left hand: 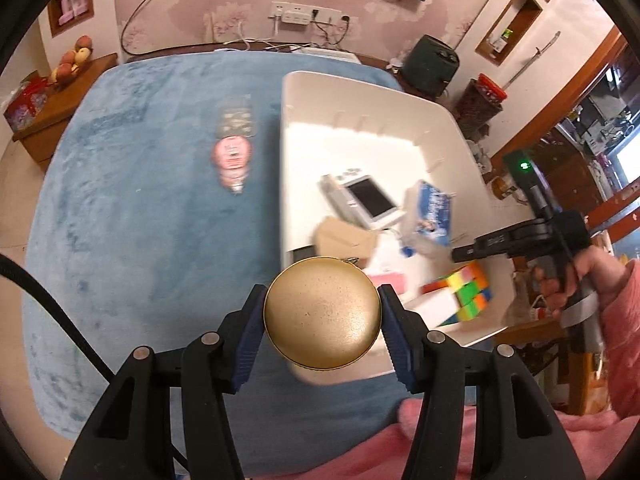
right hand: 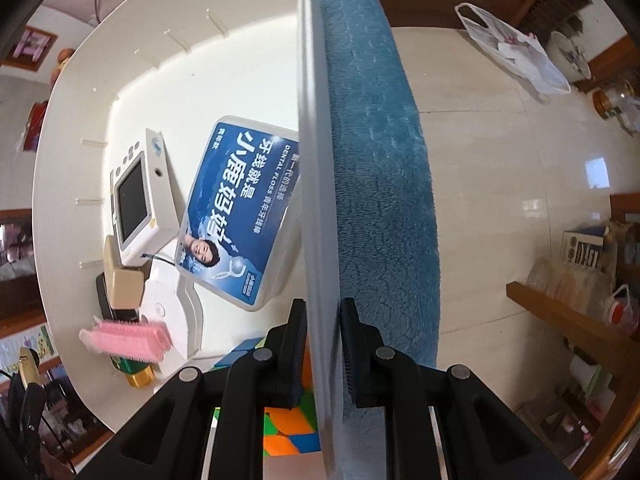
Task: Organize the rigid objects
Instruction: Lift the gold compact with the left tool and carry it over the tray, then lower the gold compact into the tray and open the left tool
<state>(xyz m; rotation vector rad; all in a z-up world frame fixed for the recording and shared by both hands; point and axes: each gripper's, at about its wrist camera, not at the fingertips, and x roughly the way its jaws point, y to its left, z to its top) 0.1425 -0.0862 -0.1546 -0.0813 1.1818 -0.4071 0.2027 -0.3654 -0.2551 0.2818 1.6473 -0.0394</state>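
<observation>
My left gripper (left hand: pixel 322 312) is shut on a round gold tin (left hand: pixel 322 314) and holds it above the near left corner of the white bin (left hand: pixel 360 92). The bin holds a white handheld device (left hand: pixel 364 200), a blue dental floss box (left hand: pixel 432 212), a colour cube (left hand: pixel 466 290) and a pink brush (right hand: pixel 128 338). My right gripper (right hand: pixel 324 344) is shut on the bin's right wall (right hand: pixel 316 200), one finger inside, one outside. A pink round-ended item (left hand: pixel 233 156) lies on the blue cloth (left hand: pixel 140 200) left of the bin.
A flat blister pack (left hand: pixel 237 116) lies on the cloth beyond the pink item. The cloth-covered table ends at the bin's right side, with tiled floor (right hand: pixel 500 160) below. A power strip and cables (left hand: pixel 308 16) run along the back wall. Shelves with clutter (right hand: pixel 580 280) stand right.
</observation>
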